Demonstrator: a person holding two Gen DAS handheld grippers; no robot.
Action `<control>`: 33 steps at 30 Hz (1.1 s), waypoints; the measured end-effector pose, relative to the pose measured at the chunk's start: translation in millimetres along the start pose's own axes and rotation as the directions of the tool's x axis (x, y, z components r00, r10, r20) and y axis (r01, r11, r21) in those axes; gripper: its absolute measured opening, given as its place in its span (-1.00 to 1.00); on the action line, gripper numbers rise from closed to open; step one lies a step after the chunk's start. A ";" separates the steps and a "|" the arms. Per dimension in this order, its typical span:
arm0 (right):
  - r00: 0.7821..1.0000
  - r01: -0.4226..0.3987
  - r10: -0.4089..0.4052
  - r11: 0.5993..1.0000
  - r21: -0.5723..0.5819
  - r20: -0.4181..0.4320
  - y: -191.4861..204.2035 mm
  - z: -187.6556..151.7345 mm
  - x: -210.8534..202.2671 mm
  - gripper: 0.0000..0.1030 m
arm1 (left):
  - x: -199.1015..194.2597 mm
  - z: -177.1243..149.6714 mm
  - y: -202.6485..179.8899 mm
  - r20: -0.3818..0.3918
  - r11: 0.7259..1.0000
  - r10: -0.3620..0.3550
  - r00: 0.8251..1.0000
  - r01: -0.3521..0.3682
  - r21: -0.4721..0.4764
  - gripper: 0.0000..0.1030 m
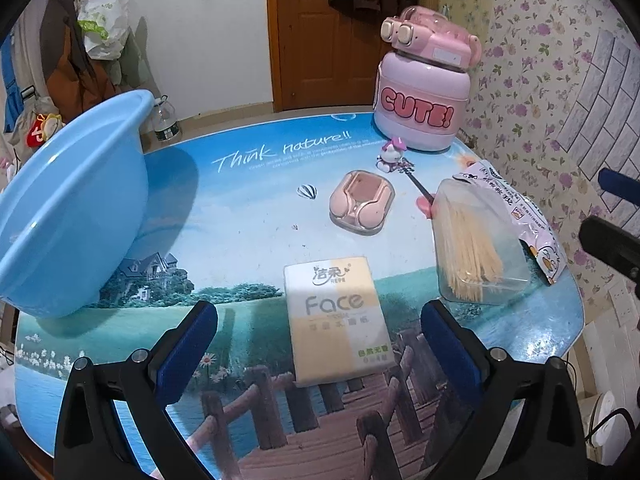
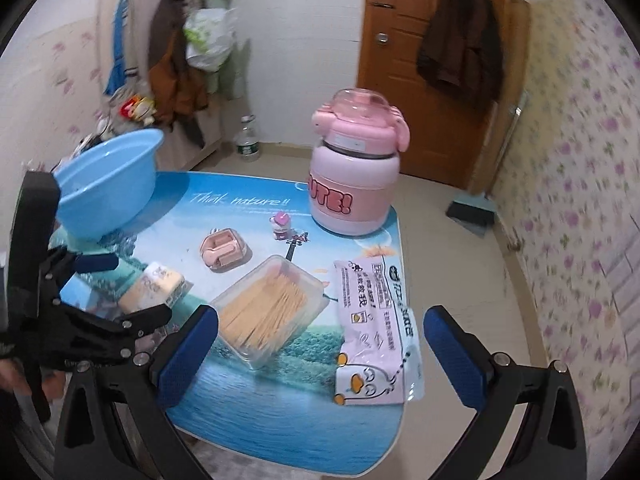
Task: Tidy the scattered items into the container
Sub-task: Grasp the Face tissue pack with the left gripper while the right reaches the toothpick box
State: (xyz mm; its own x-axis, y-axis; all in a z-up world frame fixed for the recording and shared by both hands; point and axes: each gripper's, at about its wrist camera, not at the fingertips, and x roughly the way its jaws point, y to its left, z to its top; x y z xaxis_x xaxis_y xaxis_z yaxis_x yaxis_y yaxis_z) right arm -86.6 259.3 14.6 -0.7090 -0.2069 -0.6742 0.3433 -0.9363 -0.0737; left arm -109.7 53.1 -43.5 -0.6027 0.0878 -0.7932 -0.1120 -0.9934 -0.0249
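We keep our left gripper wide, square to the yellow-and-white tissue pack at twelve o'clock, then carry it to the light-blue plastic basin at ten; our right gripper hangs wide too.

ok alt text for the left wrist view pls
The open left claw hovers just above a "Face" tissue pack on a table with a scenic print. A tilted blue basin sits at left; a pink "CUTE!" jar, earbud case and toothpick box lie beyond.
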 end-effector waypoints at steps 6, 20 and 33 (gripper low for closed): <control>0.999 -0.046 0.046 0.998 -0.051 -0.012 -3.1 2.6 7.6 1.00 | 10.8 0.4 5.7 -0.028 0.999 -0.010 1.000 0.009 -0.031 0.80; 0.981 -0.184 0.172 0.970 -0.161 -0.086 13.7 4.2 47.4 1.00 | 12.0 1.7 17.3 -0.014 1.000 -0.003 1.000 0.003 -0.002 -0.15; 0.946 -0.317 0.267 0.881 -0.352 -0.183 27.4 10.5 77.3 1.00 | 12.2 1.6 19.9 -0.013 1.000 -0.013 1.000 0.013 0.010 -0.15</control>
State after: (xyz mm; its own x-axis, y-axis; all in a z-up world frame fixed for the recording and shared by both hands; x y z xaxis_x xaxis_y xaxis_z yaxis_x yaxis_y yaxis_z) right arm -138.4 214.6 -31.8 -0.4662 -0.3941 -0.7920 0.7440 -0.6590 -0.1100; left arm -120.6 34.4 -52.7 -0.5904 0.1000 -0.8009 -0.1282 -0.9913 -0.0293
